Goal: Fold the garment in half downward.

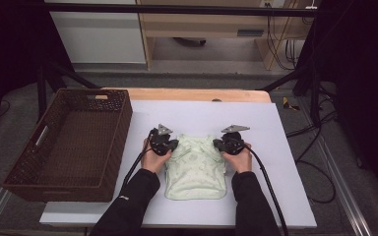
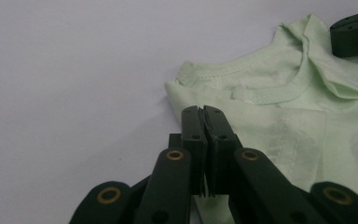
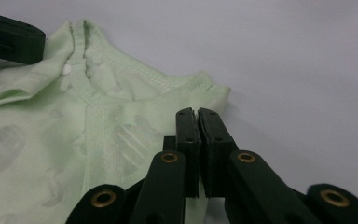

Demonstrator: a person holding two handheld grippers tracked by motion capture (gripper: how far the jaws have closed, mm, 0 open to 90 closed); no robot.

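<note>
A pale green shirt (image 1: 196, 169) lies folded flat on the white table cover, neckline away from the person. My left gripper (image 1: 170, 145) sits at its left shoulder and my right gripper (image 1: 221, 144) at its right shoulder, each held in a hand. In the left gripper view the jaws (image 2: 203, 108) are shut, low over the shirt's shoulder edge (image 2: 186, 95), with no cloth visibly pinched at the tips. In the right gripper view the jaws (image 3: 197, 111) are shut the same way above the other shoulder (image 3: 205, 86). Each view shows the other gripper's black jaw across the collar.
A dark brown wicker basket (image 1: 124, 120) stands empty at the table's left. The white table cover (image 1: 202, 110) extends bare beyond the shirt and to its right. Black cables trail from both grippers toward the front edge.
</note>
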